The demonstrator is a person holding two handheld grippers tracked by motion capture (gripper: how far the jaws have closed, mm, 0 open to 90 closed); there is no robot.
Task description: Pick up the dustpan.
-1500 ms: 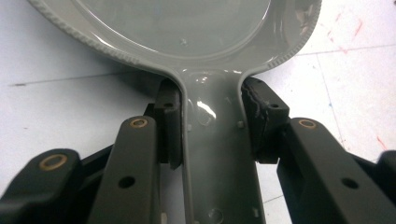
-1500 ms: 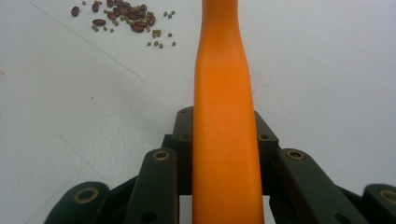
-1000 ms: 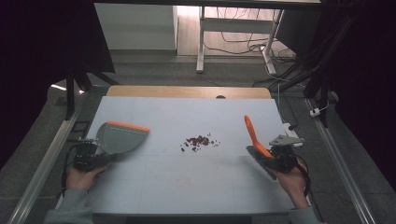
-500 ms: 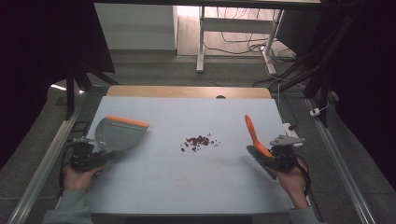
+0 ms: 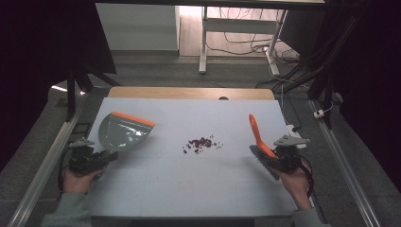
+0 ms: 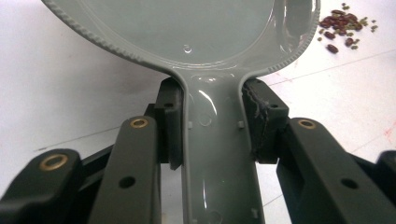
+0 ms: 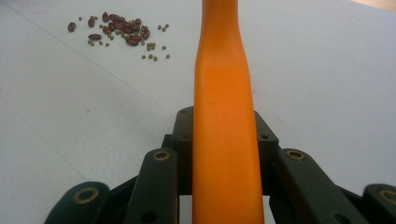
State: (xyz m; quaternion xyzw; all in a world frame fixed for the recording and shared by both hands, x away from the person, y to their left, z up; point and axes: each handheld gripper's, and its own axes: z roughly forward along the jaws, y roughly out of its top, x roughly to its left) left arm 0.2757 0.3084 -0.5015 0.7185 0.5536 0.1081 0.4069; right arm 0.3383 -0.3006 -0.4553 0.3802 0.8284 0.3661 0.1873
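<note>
A grey dustpan with an orange front lip is at the table's left, and my left gripper is shut on its handle. The black pads press both sides of the handle just behind the pan. At the right, my right gripper is shut on an orange brush, whose handle runs between the jaws and points away from me. The brush's dark head sits low by that gripper. A small pile of red and green beans lies mid-table between the two tools, also seen as beans and beans.
The work surface is a pale mat with a wooden strip along its far edge. Metal rails run along both sides. A white table leg and cables stand on the floor beyond.
The dustpan's orange lip has shifted slightly up and away in the high view as the left hand moved a little. The right hand and brush have stayed still.
</note>
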